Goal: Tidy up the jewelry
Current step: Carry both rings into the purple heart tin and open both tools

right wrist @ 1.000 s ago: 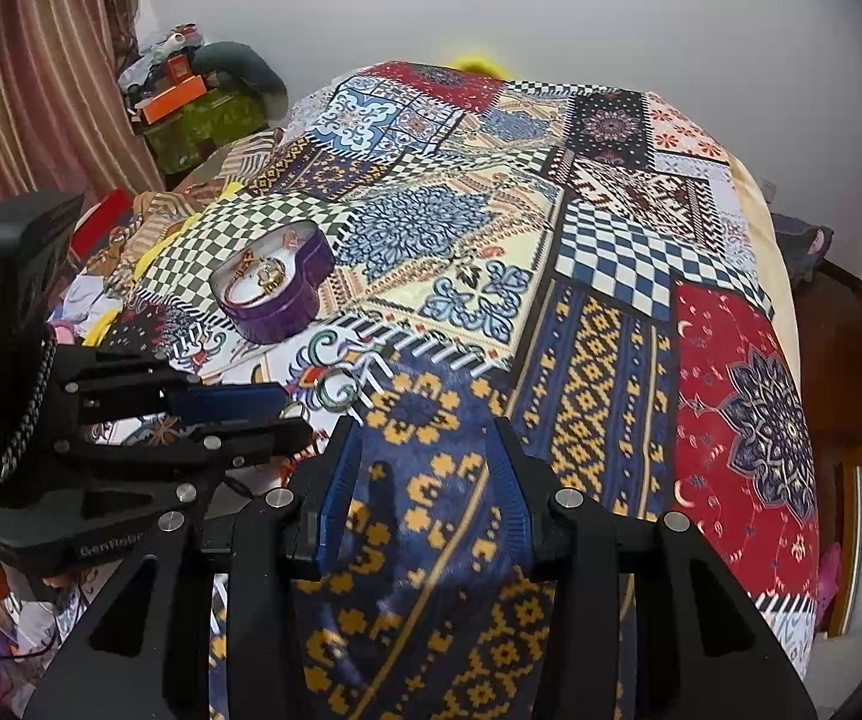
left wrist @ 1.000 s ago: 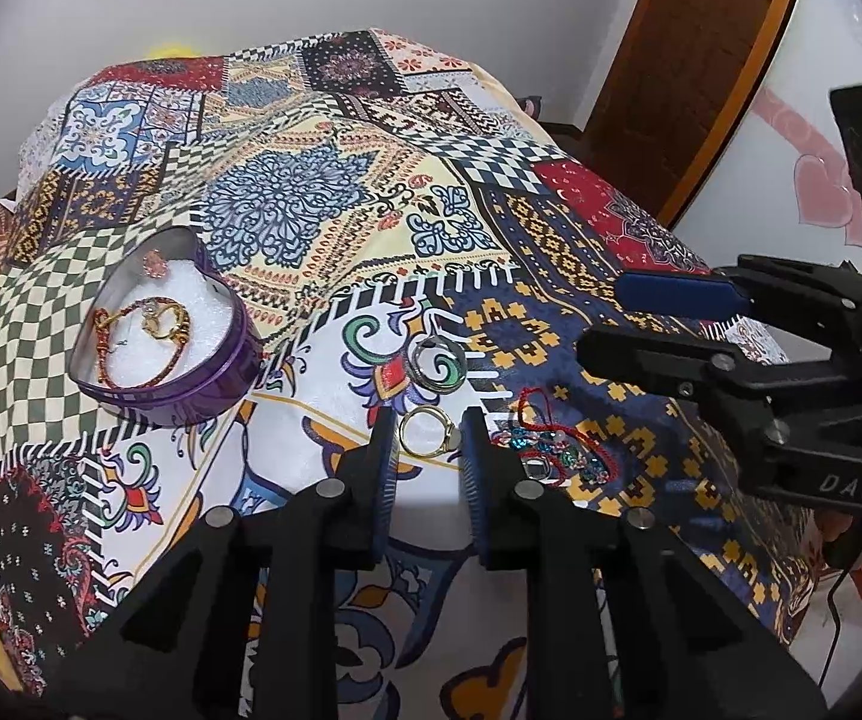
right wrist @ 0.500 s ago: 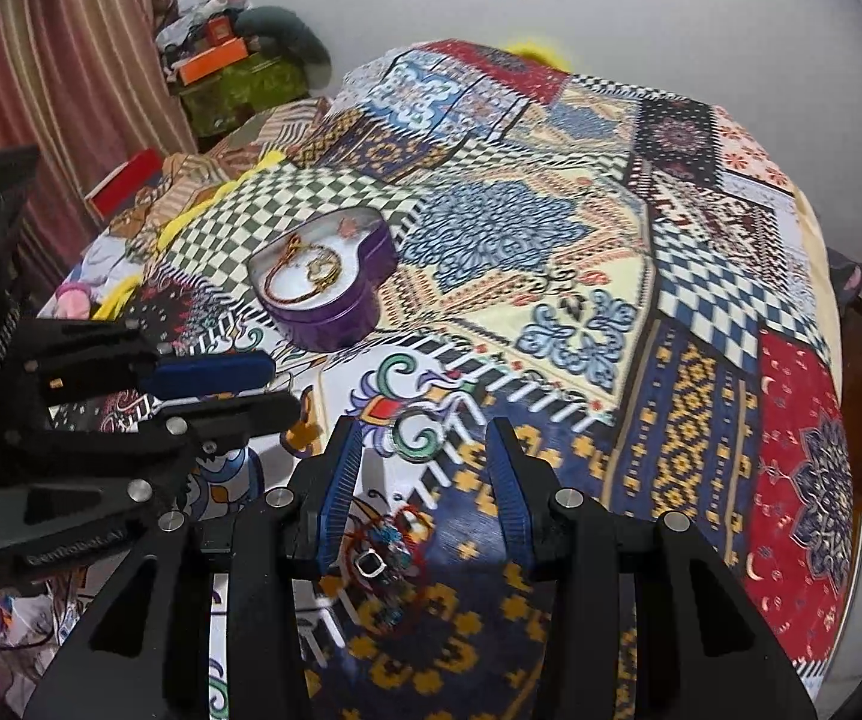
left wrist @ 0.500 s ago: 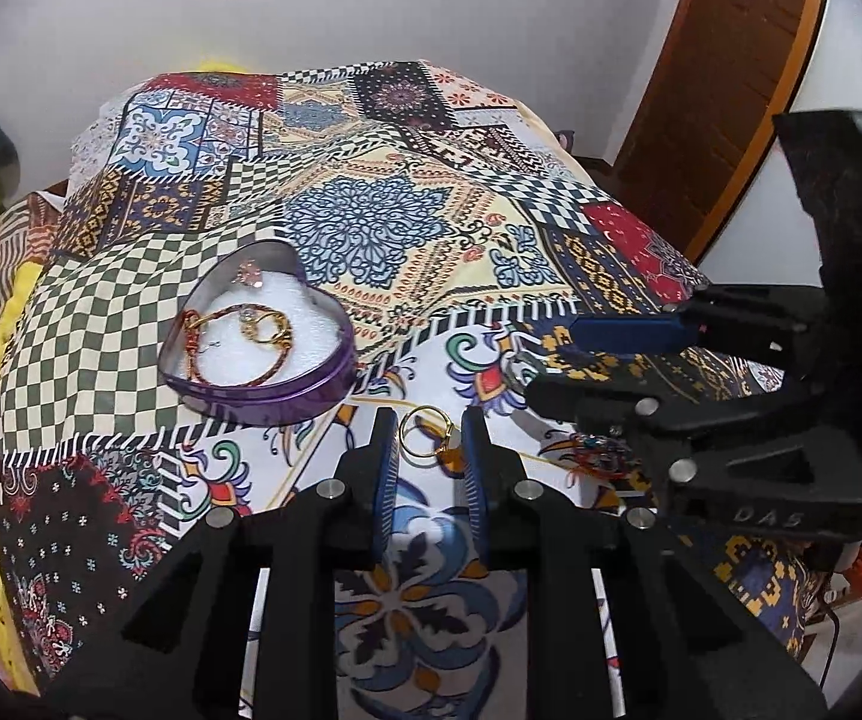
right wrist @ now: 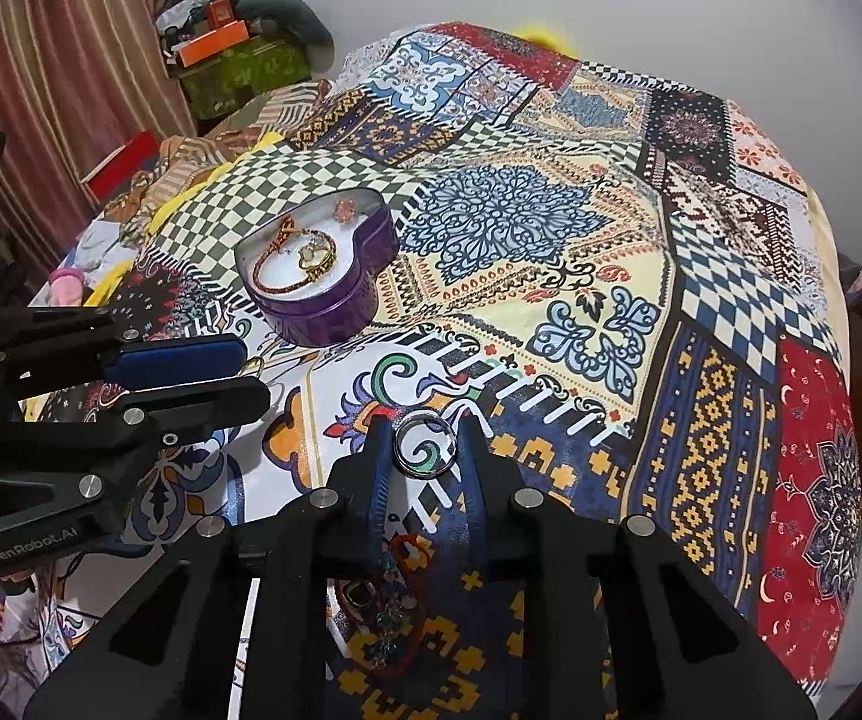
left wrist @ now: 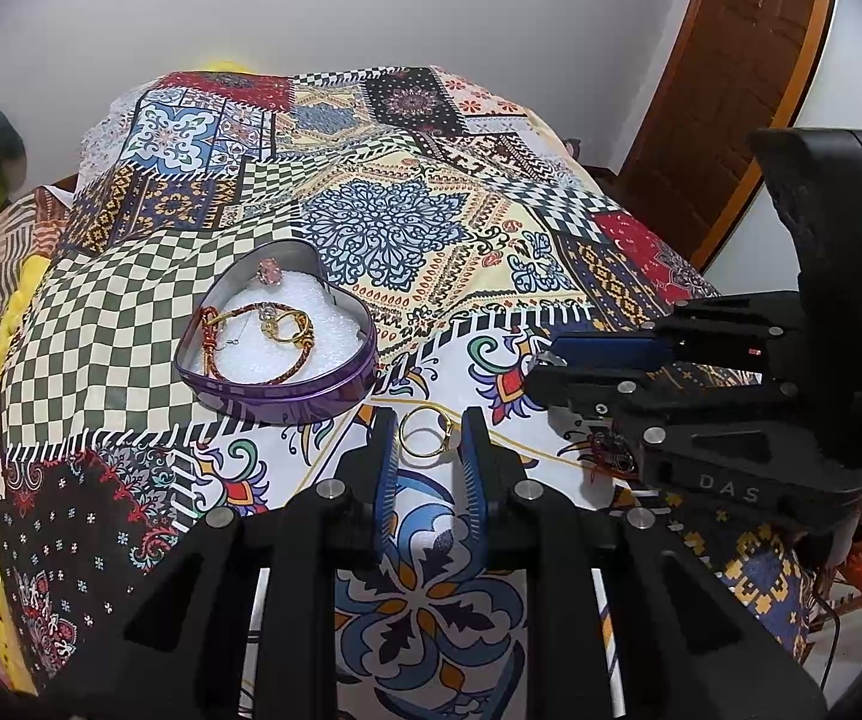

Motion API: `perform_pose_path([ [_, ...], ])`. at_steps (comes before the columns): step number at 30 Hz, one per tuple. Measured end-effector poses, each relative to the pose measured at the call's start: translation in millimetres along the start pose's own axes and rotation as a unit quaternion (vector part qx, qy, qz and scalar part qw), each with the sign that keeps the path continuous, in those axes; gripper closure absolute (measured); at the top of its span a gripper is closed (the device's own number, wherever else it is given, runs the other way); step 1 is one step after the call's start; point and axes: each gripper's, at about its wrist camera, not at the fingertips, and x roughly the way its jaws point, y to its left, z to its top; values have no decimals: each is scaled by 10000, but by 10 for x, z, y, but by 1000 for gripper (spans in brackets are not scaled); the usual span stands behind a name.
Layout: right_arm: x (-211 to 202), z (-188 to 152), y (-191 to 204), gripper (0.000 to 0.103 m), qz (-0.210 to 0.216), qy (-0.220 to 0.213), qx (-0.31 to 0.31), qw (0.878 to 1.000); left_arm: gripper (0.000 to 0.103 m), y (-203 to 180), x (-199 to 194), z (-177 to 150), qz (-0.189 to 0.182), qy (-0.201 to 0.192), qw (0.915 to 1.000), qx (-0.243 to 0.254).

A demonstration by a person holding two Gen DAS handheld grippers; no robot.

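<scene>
1. Left gripper (left wrist: 429, 441), marked "GenRobot.AI", clamped on a gold ring (left wrist: 425, 432) above the patchwork bedspread (left wrist: 383, 228).
2. Right gripper (right wrist: 425, 450), lettered "DAS", pinching a silver ring (right wrist: 424, 450).
3. Beyond both, heart-shaped purple tin (right wrist: 335, 306) holding bracelets (right wrist: 287, 270).
</scene>
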Motion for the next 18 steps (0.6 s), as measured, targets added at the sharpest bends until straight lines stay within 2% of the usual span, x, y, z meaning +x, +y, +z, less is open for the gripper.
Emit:
perform_pose_path([
  [18,-423,284,318,83,-84,-710,-215,9972,83,213,-532,192,269,-608,9977,-109],
])
